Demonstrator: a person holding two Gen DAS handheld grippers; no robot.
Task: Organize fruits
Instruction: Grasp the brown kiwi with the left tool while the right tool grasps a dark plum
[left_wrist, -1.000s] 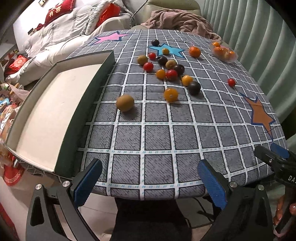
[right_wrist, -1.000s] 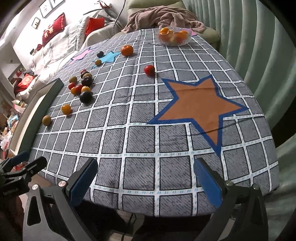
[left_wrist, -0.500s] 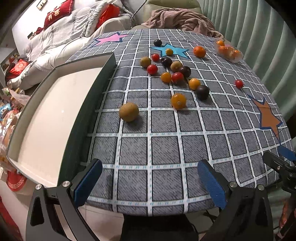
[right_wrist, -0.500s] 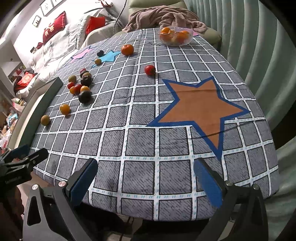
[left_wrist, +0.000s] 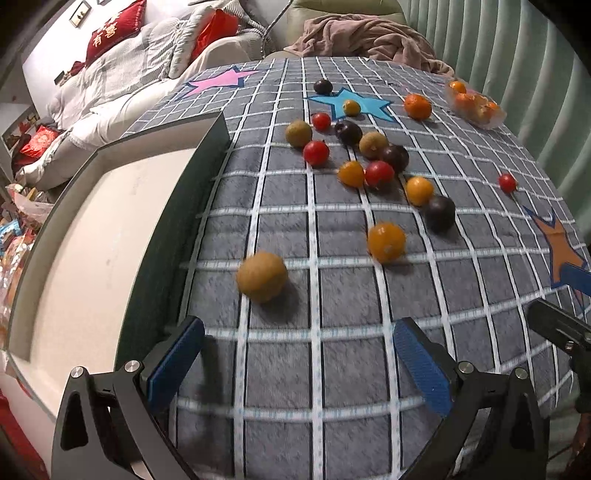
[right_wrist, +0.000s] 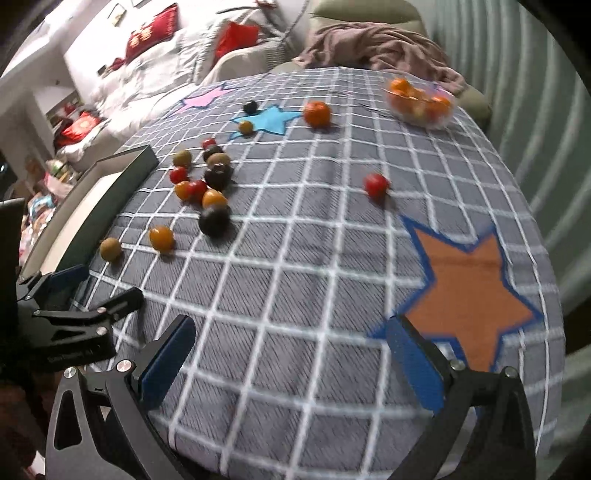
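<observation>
Presently both tongs wide apart, nothing between the pads. My left tongs (left_wrist: 297, 363) sit low over the near edge of the checked cloth (left_wrist: 332, 369), pads just above the fabric. Nearest fruit ahead: a tan-brown one (left_wrist: 262, 276), close to the wall of the dark-sided box (left_wrist: 207, 177) on the left; box floor pale, no fruit in it that I can see. Next out, an orange fruit (left_wrist: 386, 241), then a dark plum-like one (left_wrist: 439, 213). Beyond that the main cluster, red, orange, brown and dark pieces lying close together, some touching.

My right tongs (right_wrist: 291, 360) also hover over the near edge, right pad over the tip of the orange star patch (right_wrist: 469, 291). Left tongs show at the far left of that view. A lone red fruit (right_wrist: 376, 184) lies apart, mid-cloth. Farther back a mandarin (right_wrist: 317, 114) by the blue star (right_wrist: 267, 118), and a clear bowl (right_wrist: 419, 101) w/ orange fruit near the far edge. Right view is blurred.
</observation>
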